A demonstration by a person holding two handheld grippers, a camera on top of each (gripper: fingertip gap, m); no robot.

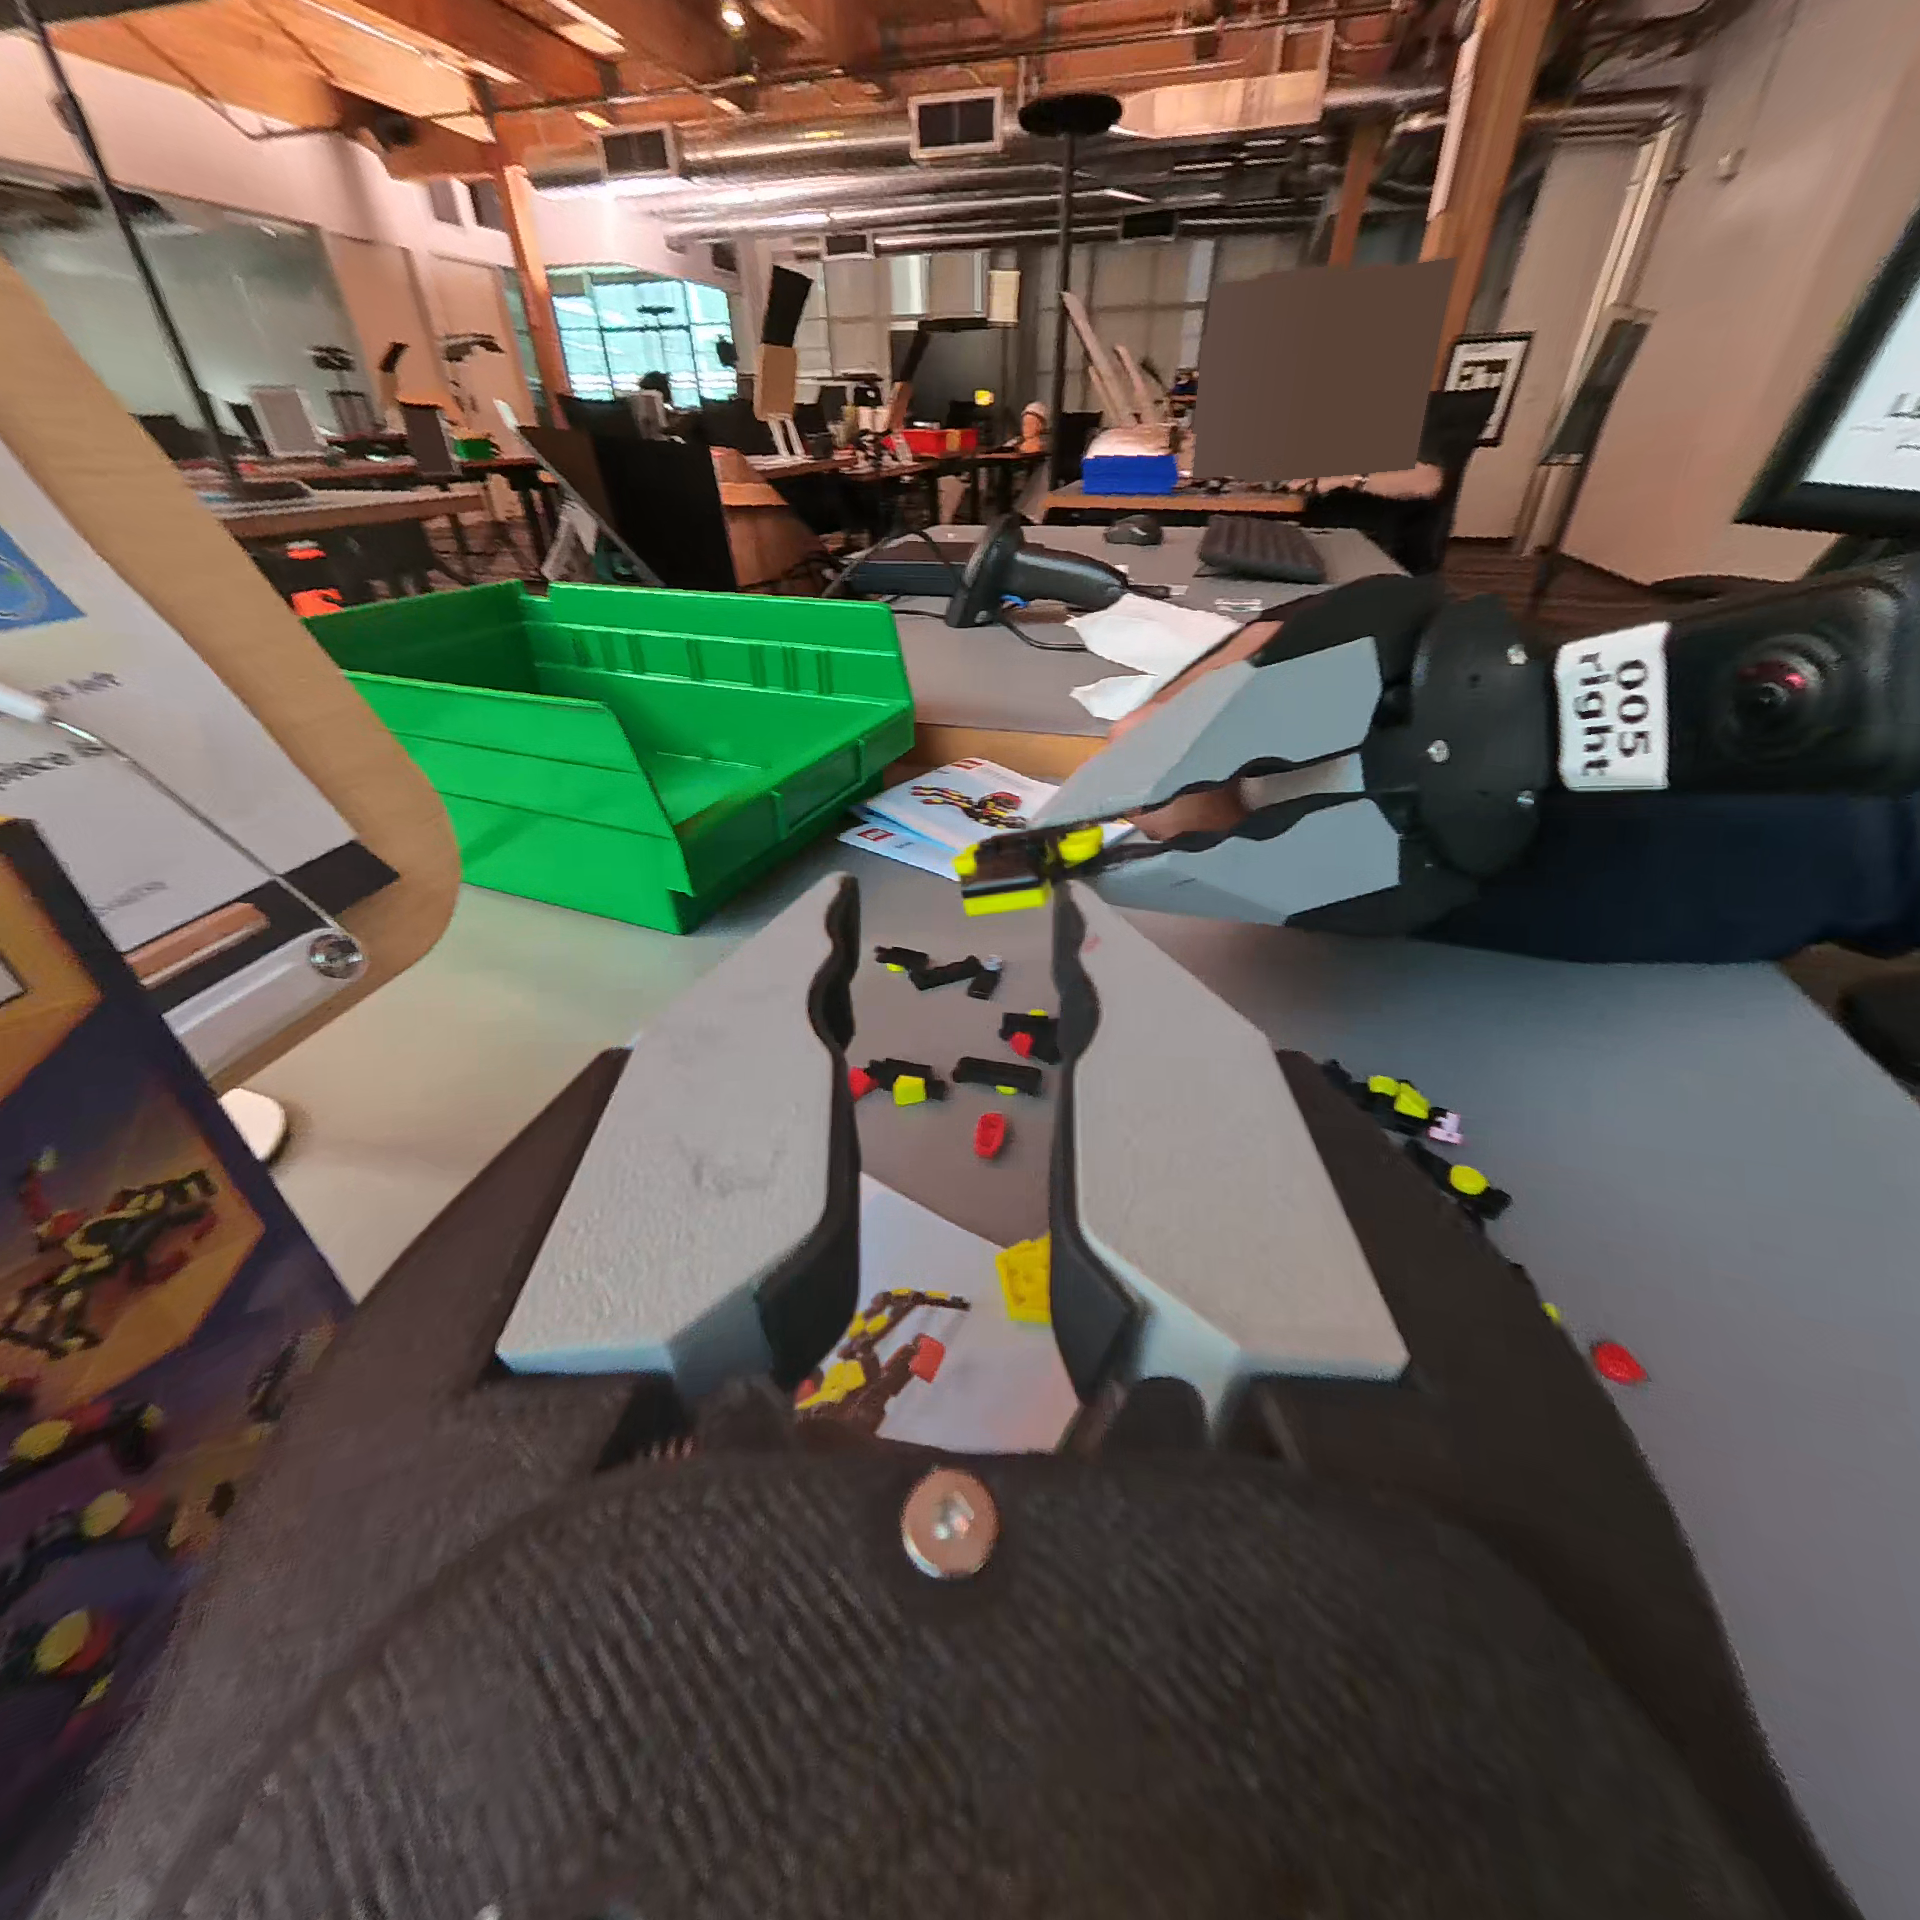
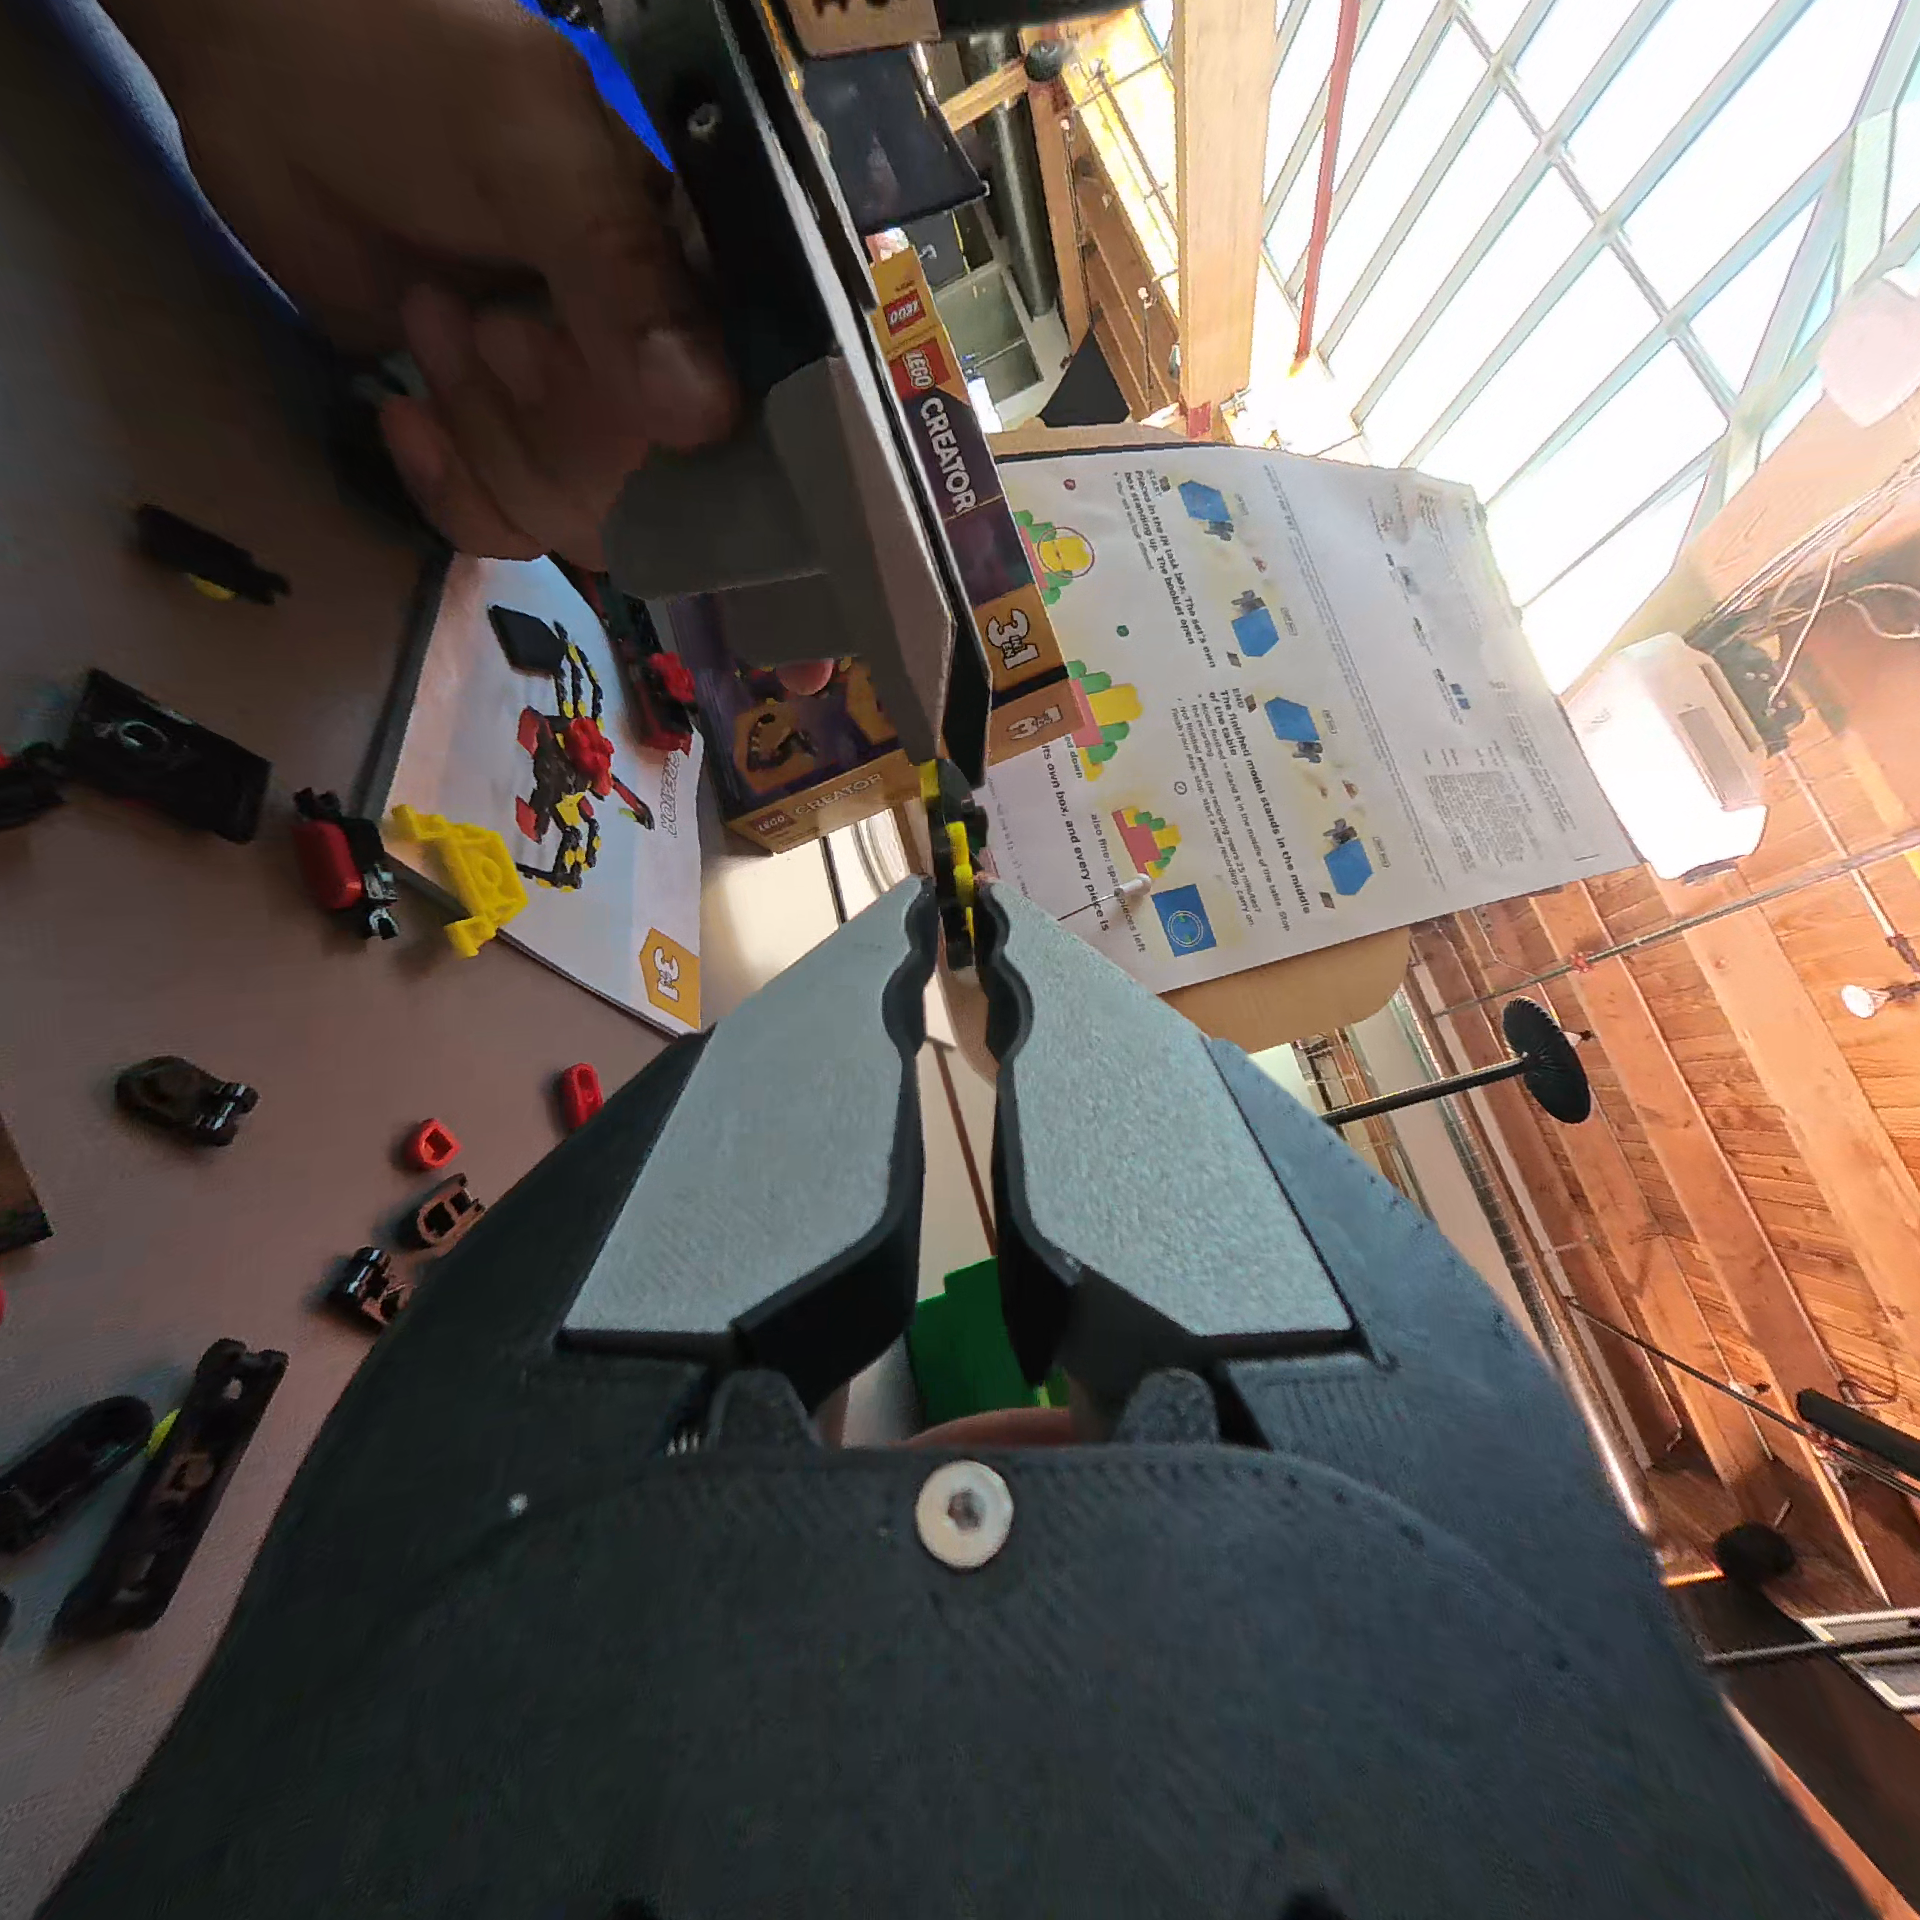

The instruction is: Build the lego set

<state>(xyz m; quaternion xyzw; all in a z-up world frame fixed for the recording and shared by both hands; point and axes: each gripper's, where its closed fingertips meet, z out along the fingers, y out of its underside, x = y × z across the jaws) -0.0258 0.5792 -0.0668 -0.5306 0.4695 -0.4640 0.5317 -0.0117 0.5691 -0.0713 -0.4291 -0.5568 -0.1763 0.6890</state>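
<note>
Lego sub-assembly (image 1: 1013, 868), small black-yellow cluster, pinched in my right gripper (image 1: 1081, 857) above desk (image 1: 1403, 1029). My left gripper (image 1: 956, 914) spread, right finger touching it from 6 o'clock. Judged early: most loose pieces (image 1: 961, 1060) scattered unjoined on desk, booklet (image 2: 582, 790) open.

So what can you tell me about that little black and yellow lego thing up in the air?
The lego piece is a small build of black and bright yellow plastic bricks, with studs showing on the yellow parts. It is off the table, above the loose pieces. The right gripper has its fingers shut on one end. The left gripper is open, and one of its fingers touches or nearly touches the piece; I cannot tell which. It is too small and blurred to count the bricks.
</note>
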